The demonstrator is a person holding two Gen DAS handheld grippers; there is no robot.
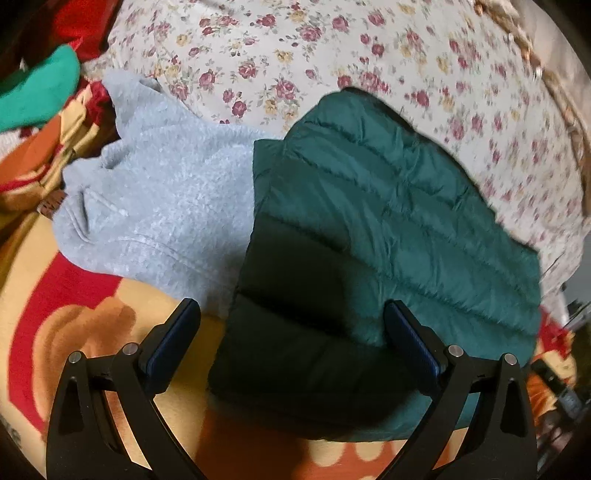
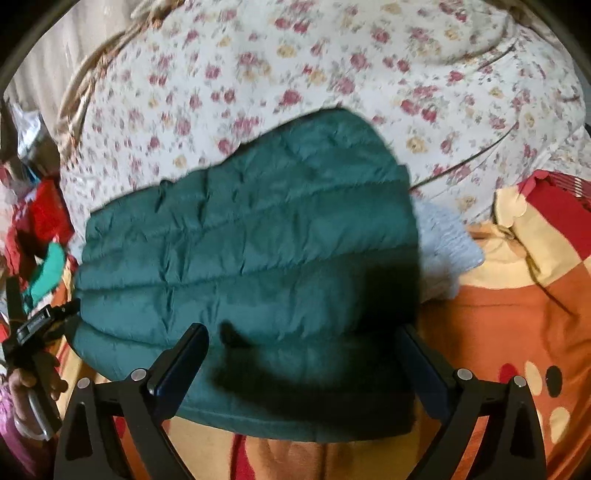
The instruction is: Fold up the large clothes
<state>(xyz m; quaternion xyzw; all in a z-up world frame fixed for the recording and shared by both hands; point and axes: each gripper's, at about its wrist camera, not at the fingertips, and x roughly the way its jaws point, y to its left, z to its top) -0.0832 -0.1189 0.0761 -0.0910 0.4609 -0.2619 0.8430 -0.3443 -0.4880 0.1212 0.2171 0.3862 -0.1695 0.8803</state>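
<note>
A dark green quilted puffer jacket (image 1: 388,229) lies folded into a compact rectangle on the bed; it also shows in the right wrist view (image 2: 243,251). It partly overlaps a light grey fleece sweater (image 1: 162,199), whose corner peeks out in the right wrist view (image 2: 447,243). My left gripper (image 1: 291,332) is open and empty, hovering above the jacket's near edge. My right gripper (image 2: 306,354) is open and empty, also above the jacket's near edge. The other hand-held gripper (image 2: 33,328) shows at the left edge of the right wrist view.
A floral quilt (image 1: 332,55) lies behind the clothes. An orange, red and cream patterned blanket (image 2: 517,332) covers the bed in front. A teal garment (image 1: 40,92) and red cloth (image 1: 81,26) are piled at the far left.
</note>
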